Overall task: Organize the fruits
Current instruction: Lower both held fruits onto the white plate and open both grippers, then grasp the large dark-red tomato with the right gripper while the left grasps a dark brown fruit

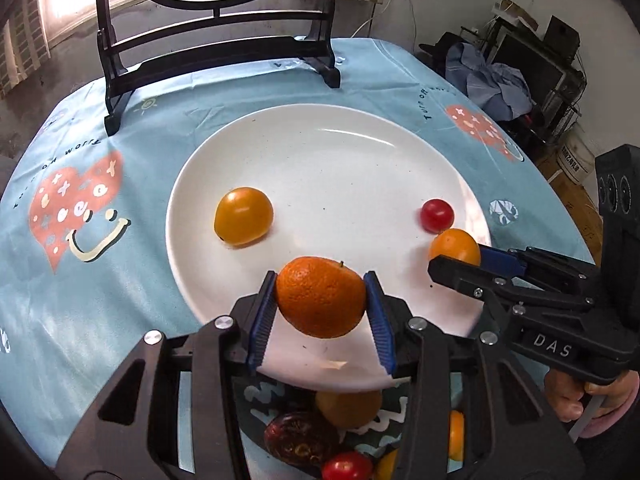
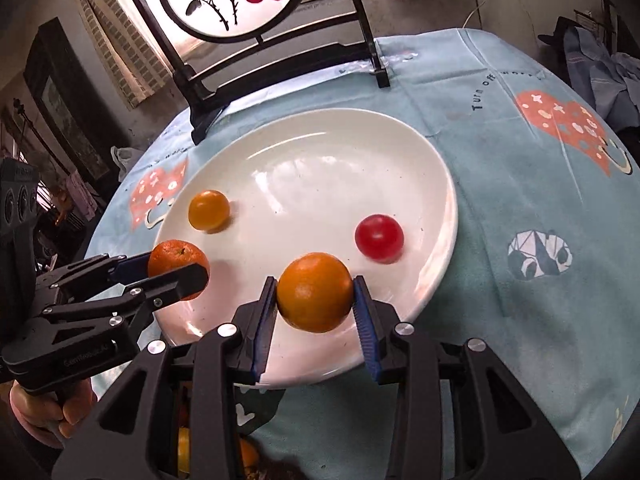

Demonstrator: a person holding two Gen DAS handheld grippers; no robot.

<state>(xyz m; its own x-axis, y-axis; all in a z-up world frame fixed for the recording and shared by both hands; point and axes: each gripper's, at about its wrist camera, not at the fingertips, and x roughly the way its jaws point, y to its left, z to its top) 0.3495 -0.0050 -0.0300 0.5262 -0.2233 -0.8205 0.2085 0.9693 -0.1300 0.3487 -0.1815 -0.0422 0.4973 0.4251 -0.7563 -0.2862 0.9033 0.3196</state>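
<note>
A white plate (image 1: 344,152) (image 2: 320,152) lies on the blue tablecloth. On it sit a yellow tomato (image 1: 243,216) (image 2: 209,210) and a red cherry tomato (image 1: 437,215) (image 2: 379,237). My left gripper (image 1: 321,300) (image 2: 172,270) is shut on a rough mandarin (image 1: 321,297) (image 2: 176,258) held above the plate's near edge. My right gripper (image 2: 315,294) (image 1: 460,258) is shut on a smooth orange fruit (image 2: 314,291) (image 1: 456,246), held above the plate's near right part.
A black-framed decorative screen (image 1: 216,40) (image 2: 256,32) stands at the table's far side. More fruit lies below the left gripper near the table's front: a dark passion fruit (image 1: 298,438), a brownish fruit (image 1: 348,406) and a red tomato (image 1: 346,466).
</note>
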